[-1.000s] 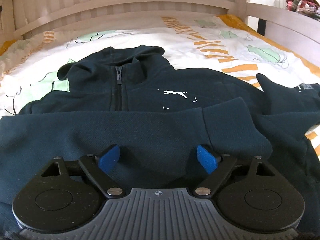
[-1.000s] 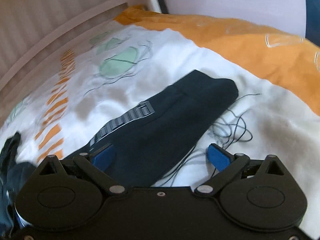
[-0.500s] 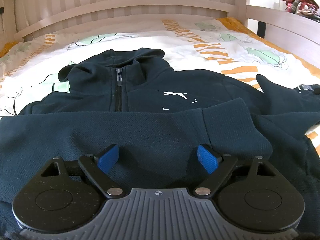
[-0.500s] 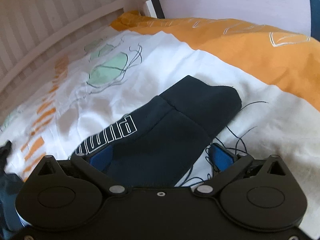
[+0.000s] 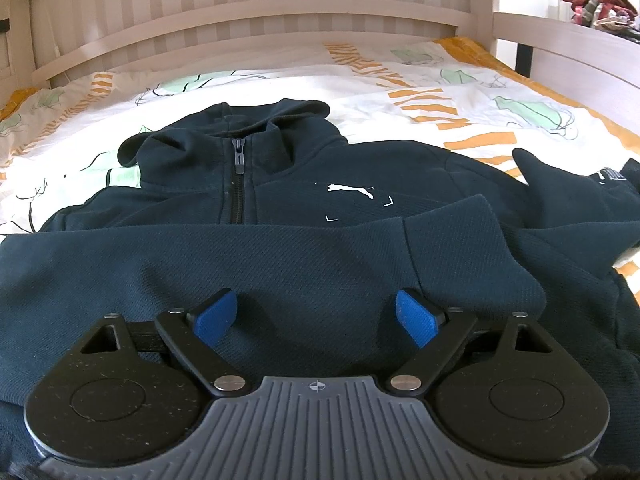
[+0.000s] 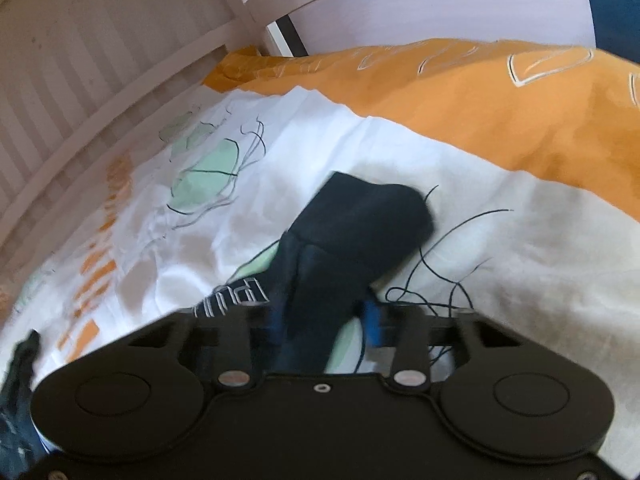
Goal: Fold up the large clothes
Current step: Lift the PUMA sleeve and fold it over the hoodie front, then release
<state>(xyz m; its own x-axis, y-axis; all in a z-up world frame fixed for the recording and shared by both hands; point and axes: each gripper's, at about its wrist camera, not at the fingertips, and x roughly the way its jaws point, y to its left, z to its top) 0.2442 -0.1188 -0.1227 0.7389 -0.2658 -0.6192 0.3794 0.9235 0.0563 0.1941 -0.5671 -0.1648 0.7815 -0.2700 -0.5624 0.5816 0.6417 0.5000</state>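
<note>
A dark navy zip hoodie [image 5: 280,184] with a white logo lies front up on the bed. One sleeve [image 5: 280,264] is folded across its chest. My left gripper [image 5: 316,316] is open just above that folded sleeve, holding nothing. In the right wrist view my right gripper [image 6: 326,320] is shut on the other sleeve [image 6: 360,232], just behind its cuff, with white lettering beside the left finger. The sleeve end is raised off the sheet. This view is blurred.
The bed has a white sheet [image 5: 400,92] with orange and green prints and an orange border [image 6: 480,100]. A slatted wooden headboard [image 5: 260,12] stands behind. A side rail [image 5: 568,52] runs along the right. Loose dark threads [image 6: 452,272] lie by the cuff.
My right gripper has closed on the sleeve near the cuff and lifted it; earlier its jaws were wide open around it. The left gripper has barely moved.
</note>
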